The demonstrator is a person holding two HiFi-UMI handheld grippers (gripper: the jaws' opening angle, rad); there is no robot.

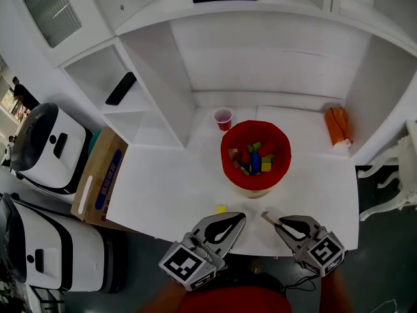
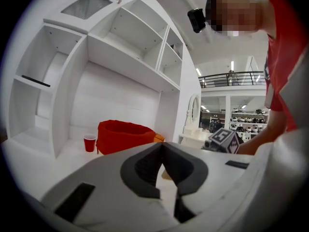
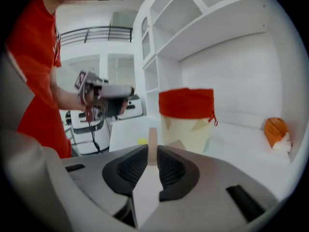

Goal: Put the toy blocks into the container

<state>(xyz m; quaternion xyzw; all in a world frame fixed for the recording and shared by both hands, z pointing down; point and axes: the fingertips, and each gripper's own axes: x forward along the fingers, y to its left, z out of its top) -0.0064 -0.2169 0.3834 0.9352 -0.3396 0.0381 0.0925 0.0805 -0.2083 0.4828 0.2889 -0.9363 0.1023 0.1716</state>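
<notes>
Looking down in the head view onto a white surface [image 1: 169,188] with a red-lined container [image 1: 273,132] near its middle, already loaded with a heap of coloured toy blocks [image 1: 255,158]. Finding one small yellow block [image 1: 221,208] loose on the container's near side, apart from it and a little to the left. Spotting a red cup [image 1: 223,118] just behind the container on its left, and an orange object [image 1: 338,126] well off to the container's right. Holding the left tongs [image 1: 241,216] at the surface's near edge, short of the container, pressed together with nothing in them. Gripping a pale wooden block [image 1: 267,218] in the right tongs [image 1: 279,224], likewise on the container's near side, right of the yellow block.

Turning to the left gripper view: showing the left tongs [image 2: 162,151] closed tip to tip and empty. Placing the container [image 2: 125,135] ahead and to the left, with the red cup [image 2: 90,142] just beside its left flank.

Turning to the right gripper view: showing the right tongs [image 3: 152,151] clamped on the pale wooden block [image 3: 152,141], upright between the pads and poking past their tips. Placing the container [image 3: 186,115] close ahead, slightly right, the yellow block [image 3: 141,141] on the surface just left of its base, and the orange object [image 3: 276,132] far to its right.
</notes>
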